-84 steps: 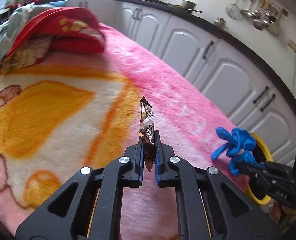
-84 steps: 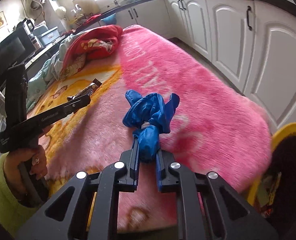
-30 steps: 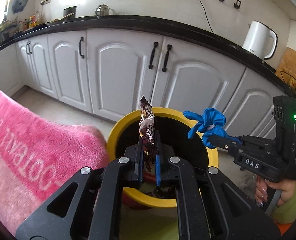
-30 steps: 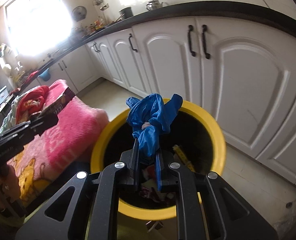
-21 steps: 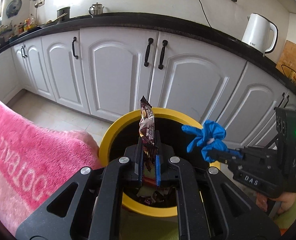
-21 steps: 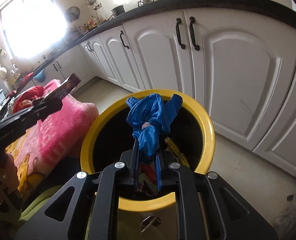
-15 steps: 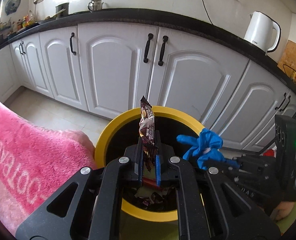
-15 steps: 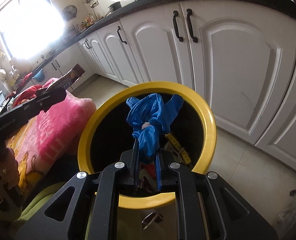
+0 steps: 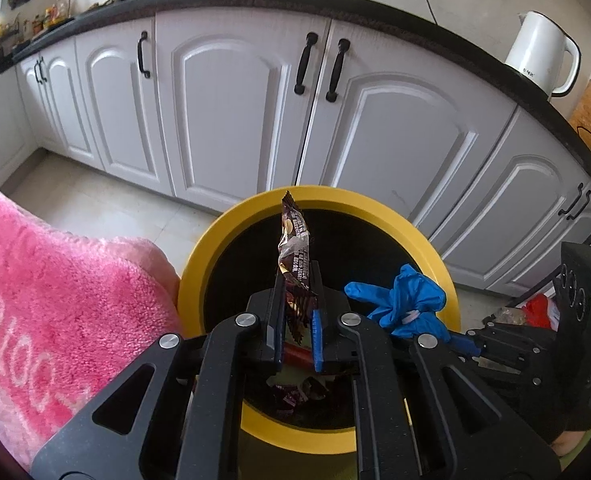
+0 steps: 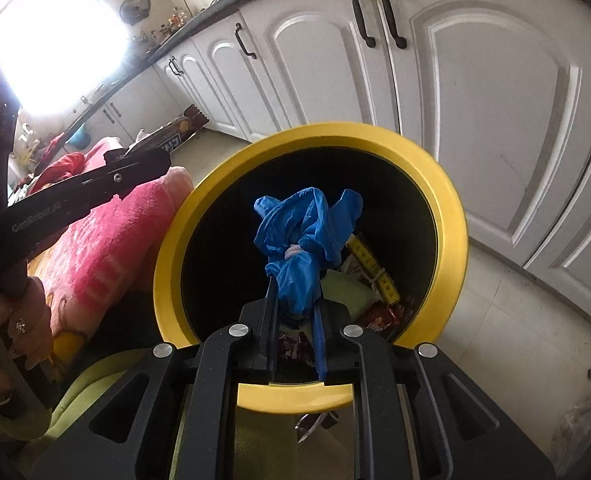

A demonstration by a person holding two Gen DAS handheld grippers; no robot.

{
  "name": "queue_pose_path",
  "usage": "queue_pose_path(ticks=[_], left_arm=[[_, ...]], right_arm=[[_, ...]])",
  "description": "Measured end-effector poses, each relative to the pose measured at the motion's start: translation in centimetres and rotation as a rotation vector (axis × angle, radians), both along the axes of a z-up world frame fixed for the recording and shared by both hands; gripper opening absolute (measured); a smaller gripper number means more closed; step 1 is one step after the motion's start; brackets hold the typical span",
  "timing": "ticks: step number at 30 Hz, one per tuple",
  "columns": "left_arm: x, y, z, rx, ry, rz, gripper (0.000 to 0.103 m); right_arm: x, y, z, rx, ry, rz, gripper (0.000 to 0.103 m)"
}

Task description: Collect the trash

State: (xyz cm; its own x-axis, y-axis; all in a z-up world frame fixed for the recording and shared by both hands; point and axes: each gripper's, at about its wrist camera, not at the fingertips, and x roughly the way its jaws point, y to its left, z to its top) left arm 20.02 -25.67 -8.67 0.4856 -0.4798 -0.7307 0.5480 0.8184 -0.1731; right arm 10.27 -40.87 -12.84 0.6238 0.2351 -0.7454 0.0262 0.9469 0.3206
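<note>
With the brown snack wrapper (image 9: 294,256) pinched in the left gripper (image 9: 298,316) and the knotted blue glove (image 10: 306,236) pinched in the right gripper (image 10: 295,312), both at 12 o'clock over the yellow bin (image 10: 451,216), the deposit step is judged in hand, and release of 2 grips is called for.

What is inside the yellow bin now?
In the yellow bin lie yellow wrappers, something pale green and reddish wrappers. The blue glove and black tool fingers cover the rest.
</note>
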Motion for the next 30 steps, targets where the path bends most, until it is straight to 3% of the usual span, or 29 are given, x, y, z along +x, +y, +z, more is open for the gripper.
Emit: queue_pose_path(ticks=[5, 7, 11, 16, 20, 21, 23, 25, 30], left_arm=[[0.5, -0.2, -0.4, 0.004, 0.028, 0.007, 0.008], [0.5, -0.2, -0.4, 0.008, 0.031, 0.012, 0.019], [0.5, -0.1, -0.3, 0.012, 0.033, 0.021, 0.032], [0.4, 0.9, 0.2, -0.001, 0.045, 0.04, 0.059], [0.1, 2.5, 0.8, -0.012, 0.044, 0.07, 0.072], [0.0, 2.9, 0.9, -0.011, 0.043, 0.081, 0.079], [-0.1, 4.0, 1.4, -0.021, 0.042, 0.101, 0.081], [-0.3, 5.1, 1.8, -0.029, 0.039, 0.122, 0.091], [-1.4, 8.4, 3.1, -0.03, 0.001, 0.191, 0.092]], right_arm=[[0.1, 0.5, -0.1, -0.013, 0.002, 0.009, 0.018], [0.1, 0.6, -0.1, -0.017, 0.001, 0.008, 0.024], [-0.2, 0.3, 0.1, -0.028, -0.01, -0.006, 0.035], [-0.9, -0.6, 0.6, -0.034, -0.028, -0.039, 0.048], [-1.5, -0.5, 1.2, -0.064, -0.05, -0.037, 0.056], [-1.7, -0.2, 1.4, -0.074, -0.054, -0.031, 0.059], [-2.0, 0.3, 1.8, -0.094, -0.07, -0.015, 0.066], [-2.2, 1.0, 2.5, -0.123, -0.09, 0.003, 0.077], [-2.2, 3.1, 4.5, -0.188, -0.153, 0.032, 0.093]])
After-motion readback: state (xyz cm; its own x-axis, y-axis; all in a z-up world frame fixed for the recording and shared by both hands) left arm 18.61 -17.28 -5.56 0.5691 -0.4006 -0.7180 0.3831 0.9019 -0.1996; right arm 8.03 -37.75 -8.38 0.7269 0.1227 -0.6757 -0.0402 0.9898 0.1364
